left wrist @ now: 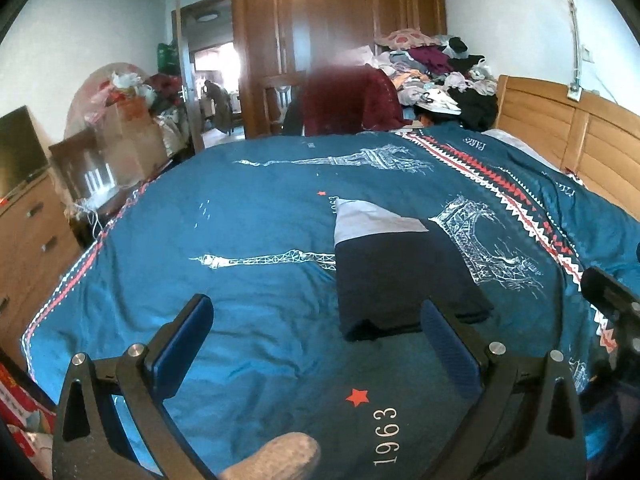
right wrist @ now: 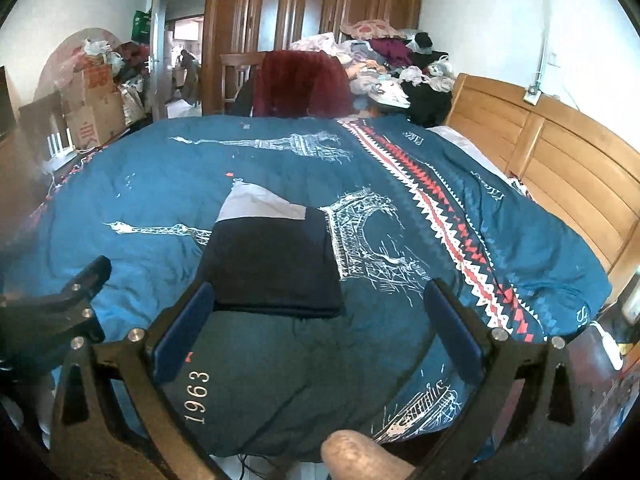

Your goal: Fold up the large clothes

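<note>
A folded dark navy garment [left wrist: 404, 276] with a pale grey panel at its far end lies flat on the blue quilt [left wrist: 248, 216] near the middle of the bed. The left gripper [left wrist: 316, 312] hovers with fingers spread wide and empty, the garment at about one o'clock. The right gripper [right wrist: 318, 304] is likewise wide apart, empty, the garment at eleven o'clock.

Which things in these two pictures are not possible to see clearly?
- Folded dark garment: what kind of clothing it is and how many layers; the folds hide this in both views.
- Its near edge, right wrist view: one corner lies behind the right gripper.
- Blurred patch above the red garment on the chair, left wrist view.
- Clothes pile: single items too small.
</note>
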